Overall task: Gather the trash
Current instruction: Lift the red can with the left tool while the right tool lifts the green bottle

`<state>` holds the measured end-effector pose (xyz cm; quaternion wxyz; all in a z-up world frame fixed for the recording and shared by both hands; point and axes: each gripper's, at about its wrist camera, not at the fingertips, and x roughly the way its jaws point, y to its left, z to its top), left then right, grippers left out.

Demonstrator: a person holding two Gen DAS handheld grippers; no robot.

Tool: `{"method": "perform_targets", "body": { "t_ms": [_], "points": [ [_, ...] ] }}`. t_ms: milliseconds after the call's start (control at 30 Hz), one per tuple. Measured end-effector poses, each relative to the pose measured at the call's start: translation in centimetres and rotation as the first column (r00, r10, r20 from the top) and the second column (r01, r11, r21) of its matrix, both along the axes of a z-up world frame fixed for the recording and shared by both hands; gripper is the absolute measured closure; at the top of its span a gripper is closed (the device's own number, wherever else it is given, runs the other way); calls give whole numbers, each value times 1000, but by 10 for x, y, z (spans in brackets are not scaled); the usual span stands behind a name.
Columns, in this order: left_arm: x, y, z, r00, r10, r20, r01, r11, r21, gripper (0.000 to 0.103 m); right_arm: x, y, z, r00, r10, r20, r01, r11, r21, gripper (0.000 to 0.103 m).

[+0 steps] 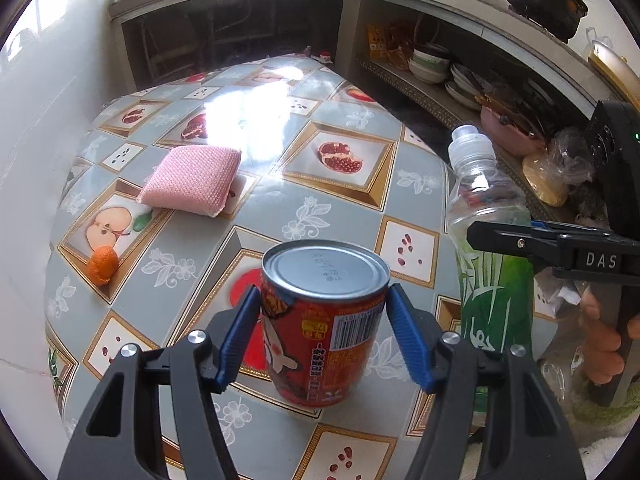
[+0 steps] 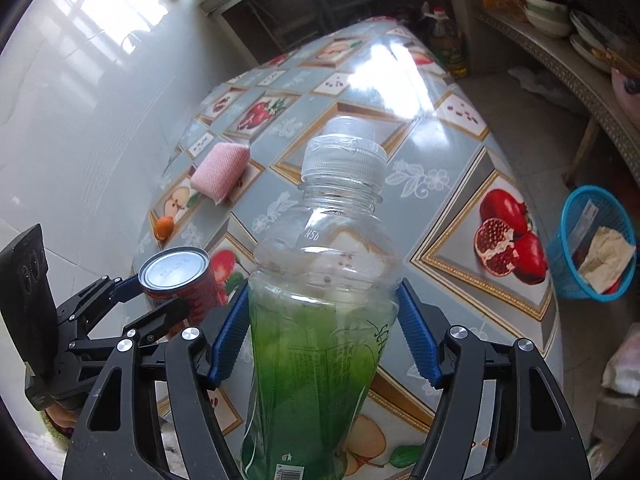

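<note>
1. Left wrist view: our left gripper (image 1: 324, 330) is clamped on the red can (image 1: 325, 322), blue pads pressed to its 2 sides. The can sits at centre frame, above the fruit-print tablecloth (image 1: 348, 208); we judge it lifted clear, though contact underneath is hidden.
2. Right wrist view: our right gripper (image 2: 323, 340) grips the clear bottle (image 2: 320, 288) at its green-label shoulder, pads touching both sides. The bottle fills centre frame.
3. Axes: the can's long axis runs 6 to 12 o'clock, plain lid end toward 12, nearly upright. The bottle's long axis also runs 6 to 12 o'clock, cap (image 2: 346, 152) at 12.
4. Blue basket (image 2: 596, 240) sits on the floor at 3 o'clock in the right view, paper already in it. We judge it the likely drop point.
5. Risks: thin bottle wall may buckle and slip under the squeeze; the smooth can could rotate between the pads; the 2 grippers ride close and may collide.
6. Orange peel (image 1: 103, 266) at 9 o'clock and pink sponge (image 1: 194, 184) at 10 o'clock remain on the table.
</note>
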<state>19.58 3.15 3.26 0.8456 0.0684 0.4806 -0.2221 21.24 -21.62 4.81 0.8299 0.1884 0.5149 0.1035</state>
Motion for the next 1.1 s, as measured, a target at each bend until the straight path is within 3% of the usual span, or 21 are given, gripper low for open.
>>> {"method": "perform_targets", "body": {
  "t_ms": [600,1100],
  "points": [
    [-4,2,25,997,16,81,-11,998,-61,41,-13,-14,24,994,-46,102,46,999,10,37],
    [3,17,43,992,60,114,-48,993,-108,41,-18,-29,31,989,-85,121,80,996,49,37]
  ]
}}
